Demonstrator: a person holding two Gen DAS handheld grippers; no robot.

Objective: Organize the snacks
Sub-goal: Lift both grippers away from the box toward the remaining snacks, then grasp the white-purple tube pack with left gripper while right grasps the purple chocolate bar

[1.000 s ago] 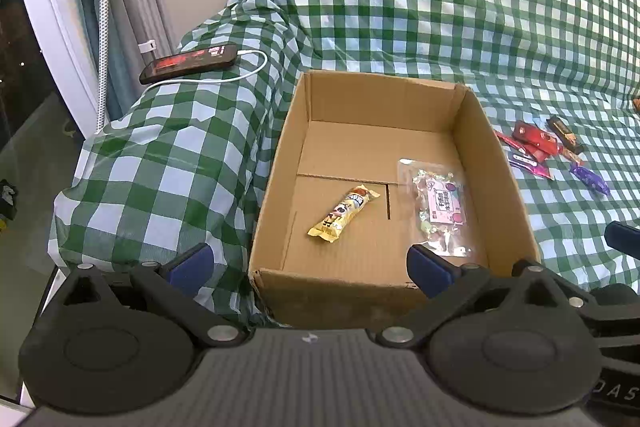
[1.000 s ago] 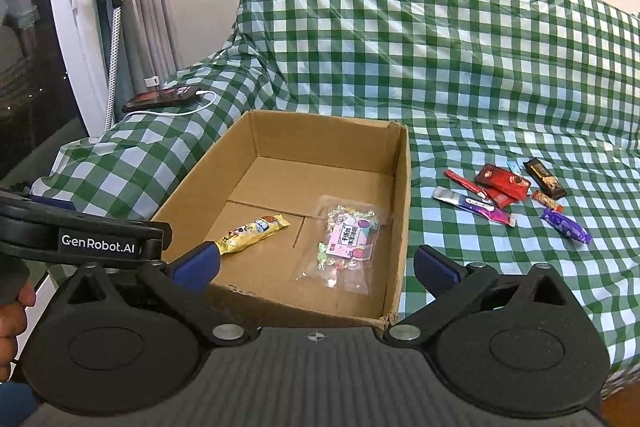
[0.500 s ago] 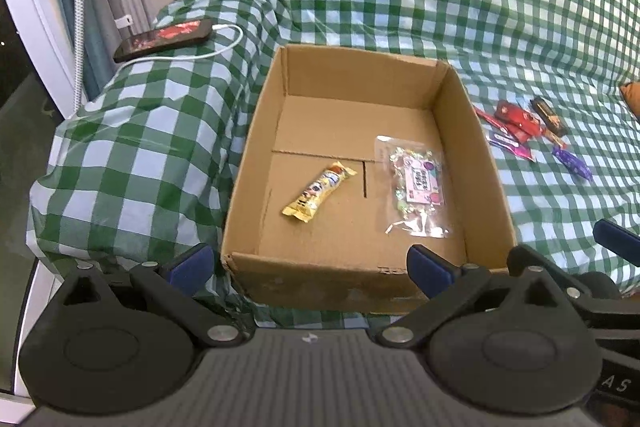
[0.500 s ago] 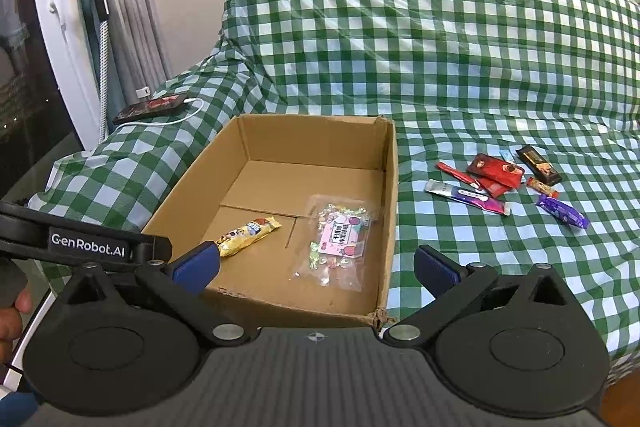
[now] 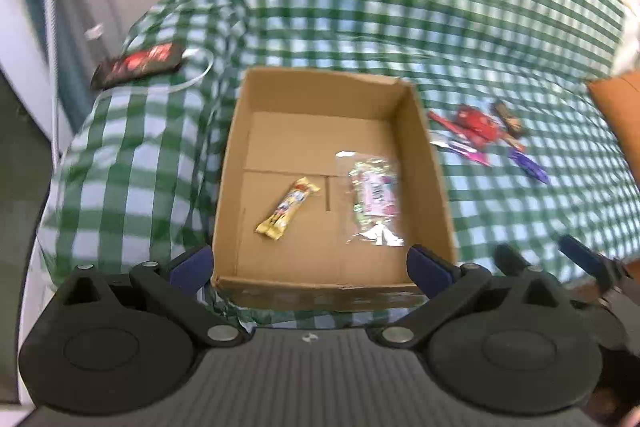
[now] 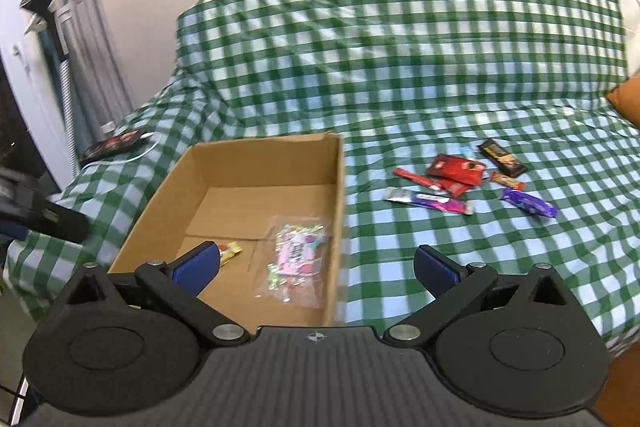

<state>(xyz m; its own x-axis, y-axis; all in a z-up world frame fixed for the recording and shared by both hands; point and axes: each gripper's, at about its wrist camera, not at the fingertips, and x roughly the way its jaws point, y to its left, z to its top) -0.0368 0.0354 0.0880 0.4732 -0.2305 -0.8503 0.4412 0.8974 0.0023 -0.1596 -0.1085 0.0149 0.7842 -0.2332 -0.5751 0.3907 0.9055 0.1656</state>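
An open cardboard box (image 5: 430,163) (image 6: 340,195) sits on the green checked cover. Inside lie a yellow snack bar (image 5: 288,209) (image 6: 230,251) and a clear bag of candy (image 5: 374,203) (image 6: 298,259). To the box's right lie several loose snacks: a red packet (image 6: 456,167) (image 5: 478,121), a silver-purple bar (image 6: 428,201), a purple bar (image 6: 528,203) (image 5: 528,165) and a dark bar (image 6: 502,151). My left gripper (image 5: 310,263) is open and empty, above the box's near edge. My right gripper (image 6: 316,267) is open and empty, over the box's right wall.
A phone (image 5: 138,65) (image 6: 114,145) on a white charging cable lies on the cover left of the box. An orange cushion (image 5: 616,111) (image 6: 626,101) is at the far right. A curtain and a clip stand (image 6: 52,11) are at the left.
Both grippers have pulled back and risen, and the right one has swung right, bringing the loose snacks closer to centre. Both stay open and empty. The snacks have not moved.
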